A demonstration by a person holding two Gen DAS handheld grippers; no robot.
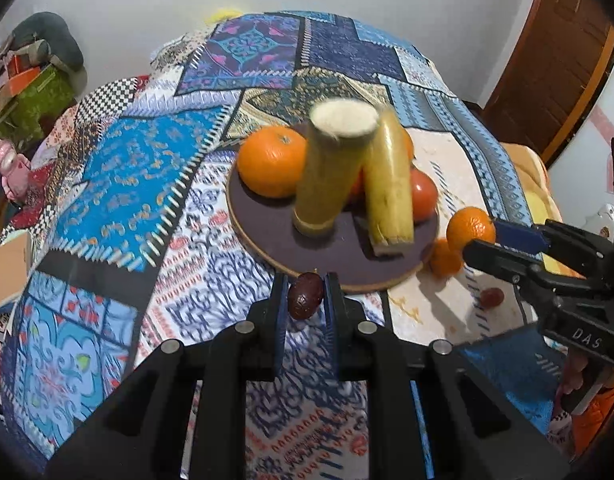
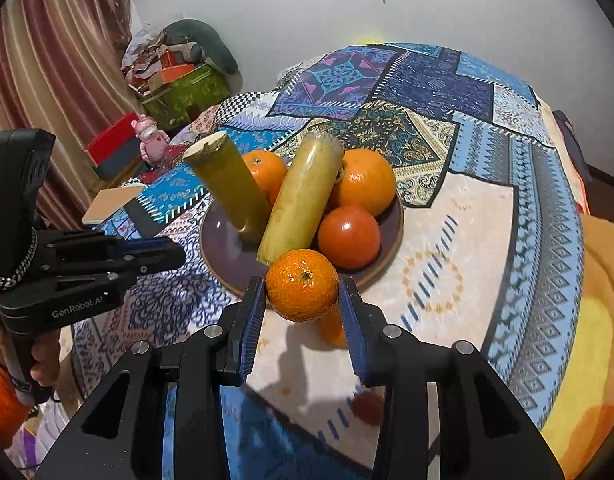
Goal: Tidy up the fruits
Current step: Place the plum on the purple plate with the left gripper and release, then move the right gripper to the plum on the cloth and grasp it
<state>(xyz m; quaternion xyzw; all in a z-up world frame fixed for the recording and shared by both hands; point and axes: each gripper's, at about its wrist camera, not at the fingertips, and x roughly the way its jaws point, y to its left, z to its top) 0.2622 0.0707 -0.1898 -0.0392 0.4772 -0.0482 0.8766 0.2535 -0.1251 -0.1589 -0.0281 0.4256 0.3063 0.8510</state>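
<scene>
While gripped: one date [image 1: 305,295], one tangerine [image 2: 302,285].

orange mandarin [image 2: 302,285] | dark-red date [image 1: 305,295] | purple plate [image 1: 267,232] | blue patchwork cloth [image 1: 139,184]

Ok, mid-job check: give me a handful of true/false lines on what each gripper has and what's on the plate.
1. The left gripper holds a small dark red fruit. True.
2. The right gripper is open and holds nothing. False: it is shut on a mandarin.
3. Two sugarcane pieces stand on the plate. True.
4. The plate holds no tomato. False: a tomato sits at its near right side.
5. Every fruit is already on the plate. False: a small orange fruit and a small red fruit lie on the tablecloth.
</scene>
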